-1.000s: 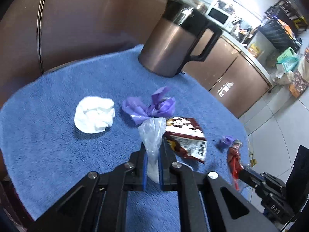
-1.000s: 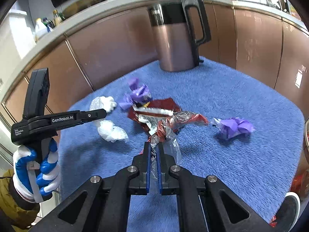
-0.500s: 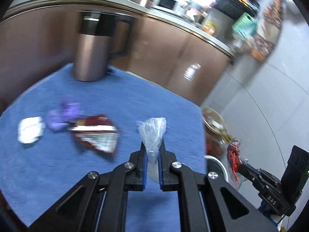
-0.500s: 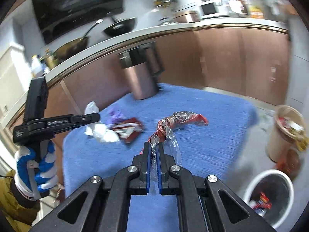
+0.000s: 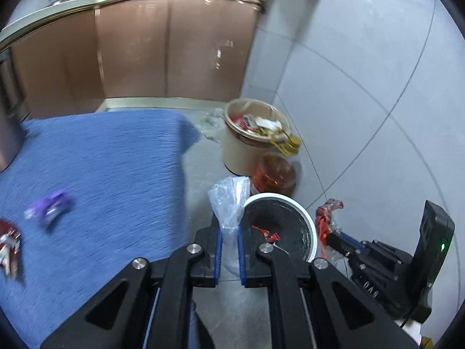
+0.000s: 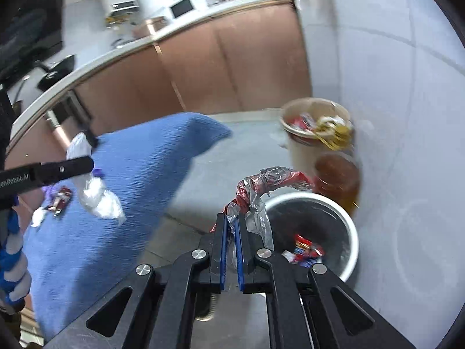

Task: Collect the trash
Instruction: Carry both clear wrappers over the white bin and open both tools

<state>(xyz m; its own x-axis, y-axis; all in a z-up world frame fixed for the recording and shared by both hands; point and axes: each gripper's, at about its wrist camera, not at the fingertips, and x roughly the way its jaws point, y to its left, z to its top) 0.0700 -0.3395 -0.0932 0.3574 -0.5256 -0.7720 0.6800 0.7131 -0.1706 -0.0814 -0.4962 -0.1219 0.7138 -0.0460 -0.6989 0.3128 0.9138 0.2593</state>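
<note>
White-rimmed bin (image 5: 310,224) (image 6: 350,226) stands on the floor, right of the desk (image 5: 101,174) (image 6: 130,174); dark inside, with a few red scraps at the bottom. Just beyond it: an orange-brown jar (image 5: 274,171) (image 6: 338,180), then a beige bucket (image 5: 241,151) (image 6: 305,151) filled to the rim with mixed wrappers, yellow pieces hanging over its right edge.

Left gripper (image 5: 229,250): jaws narrow, clamped on a clear plastic bag (image 5: 229,200) that sticks up from between them. Gripper is held over the floor between the desk edge and the bin, bag overlapping the bin's left rim in the left wrist view.

Right gripper (image 6: 231,250): jaws narrow, pinching a crumpled red-and-silver wrapper (image 6: 261,186), whose free end arches right, above the bin's far rim.

Left wrist view only: right gripper (image 5: 334,238) seen from the side at the bin's right, wrapper (image 5: 327,215) hanging at its tip; a green light on its black body. On the blue desk cover, a purple wrapper (image 5: 49,208) and, at the far left edge, a red snack packet (image 5: 8,244), both blurred.

Right wrist view only: left gripper (image 6: 87,168) seen from the side over the desk, the bag (image 6: 96,197) hanging below its tip; a hand in a blue-and-white glove (image 6: 13,264) on its handle. Small trash beneath it on the desk: red packet (image 6: 61,199), something purple, a white crumpled tissue (image 6: 39,216). Kitchen counter with a microwave (image 6: 181,7) in the far background, blurred.
</note>
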